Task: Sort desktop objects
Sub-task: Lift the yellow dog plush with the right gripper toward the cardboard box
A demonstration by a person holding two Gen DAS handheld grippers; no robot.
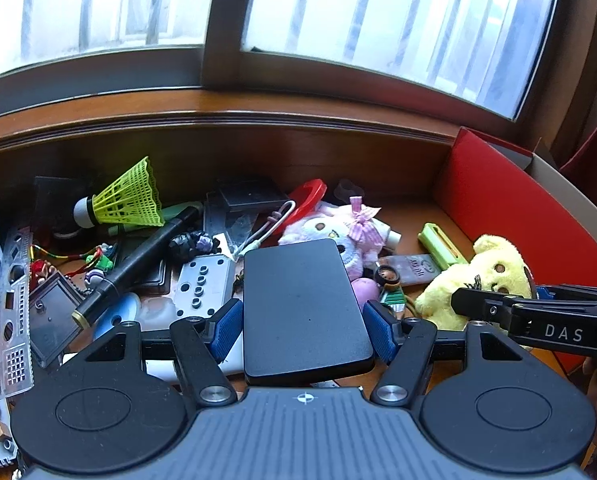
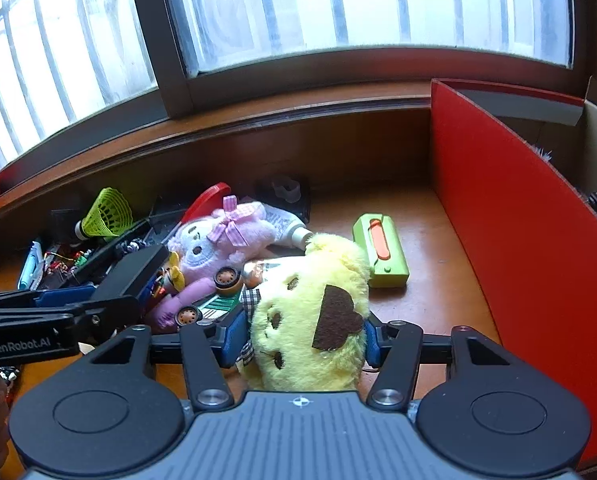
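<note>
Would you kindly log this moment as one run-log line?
left tongs: shut on black slab | right tongs: shut on yellow plush | red box: right of clutter

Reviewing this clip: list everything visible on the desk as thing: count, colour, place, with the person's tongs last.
black slab: 1, black, between the left tongs' pads
yellow plush: 1, yellow, between the right tongs' pads
pink plush: 1, pink with a checked bow, mid desk
shuttlecock: 1, yellow-green, left rear
green case: 1, green with an orange slot, beside the red box
red box: 1, red, right edge
black pen: 1, black, left clutter
left tongs: 1, gripping the slab
right tongs: 1, closed on the yellow plush
</note>
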